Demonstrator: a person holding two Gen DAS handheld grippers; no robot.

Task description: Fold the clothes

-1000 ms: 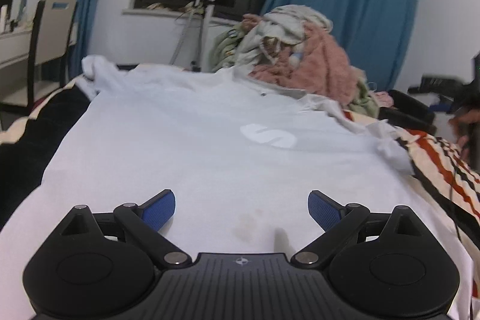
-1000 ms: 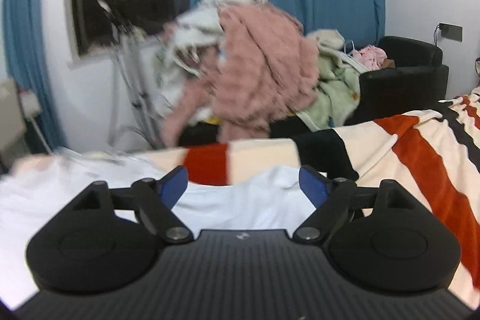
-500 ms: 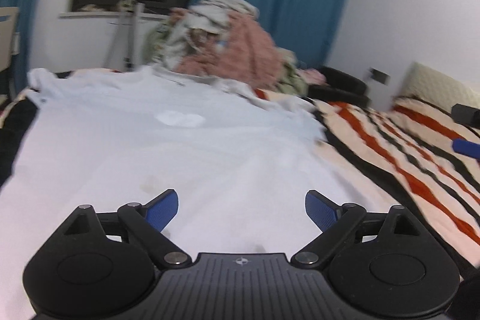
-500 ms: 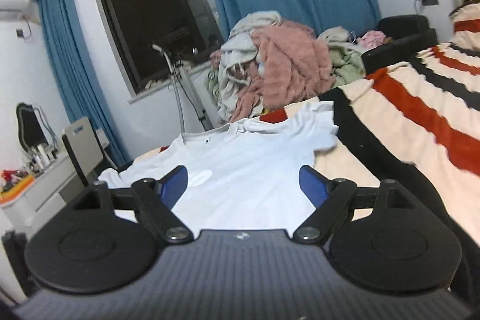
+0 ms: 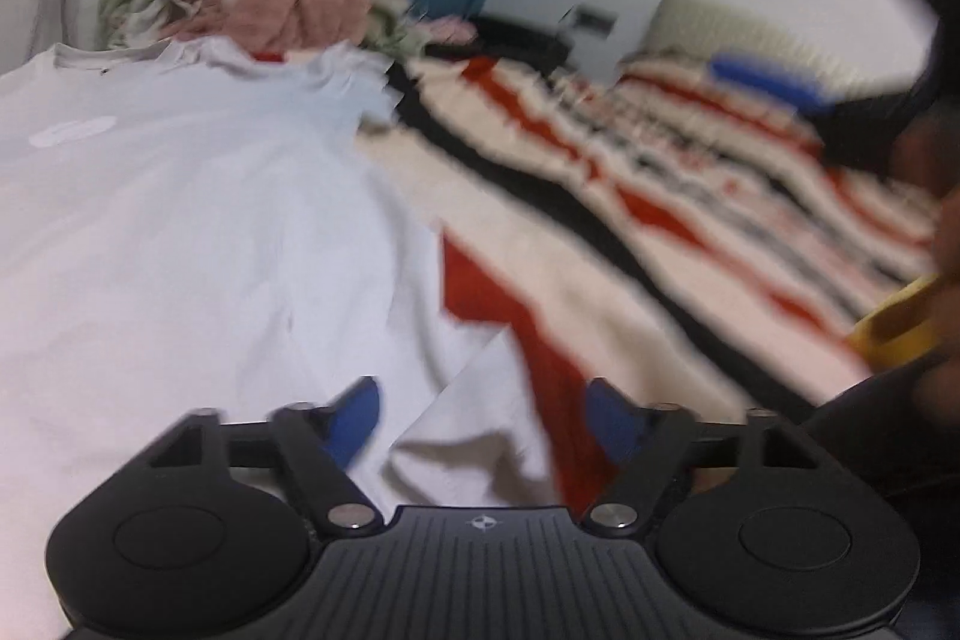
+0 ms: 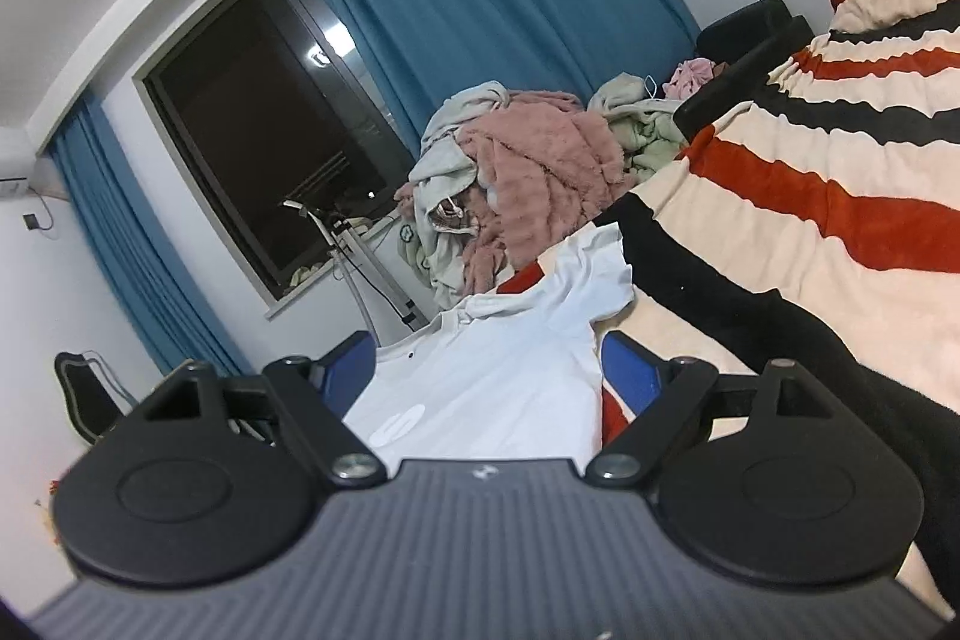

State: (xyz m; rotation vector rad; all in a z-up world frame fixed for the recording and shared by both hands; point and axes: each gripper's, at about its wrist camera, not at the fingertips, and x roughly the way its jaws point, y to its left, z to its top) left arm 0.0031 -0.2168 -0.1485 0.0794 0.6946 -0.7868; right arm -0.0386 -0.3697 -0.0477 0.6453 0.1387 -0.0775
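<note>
Swinging right since a moment ago, the left gripper [image 5: 483, 415] now hovers over the hem corner of the white T-shirt [image 5: 180, 220], fingers spread apart and empty. That shirt lies flat on the striped blanket [image 6: 810, 196]; the right gripper [image 6: 486, 370], equally agape, holds nothing.

Striped blanket [image 5: 690, 196] motion-blurred, white T-shirt [image 5: 150, 220] cut by left edge, lower hem hidden behind left gripper [image 5: 483, 421]

My right gripper [image 6: 483, 370] hung with jaws apart over the white shirt [image 6: 504, 370], spread flat on the striped blanket [image 6: 798, 196]; clothes pile [image 6: 528, 196] behind.
</note>
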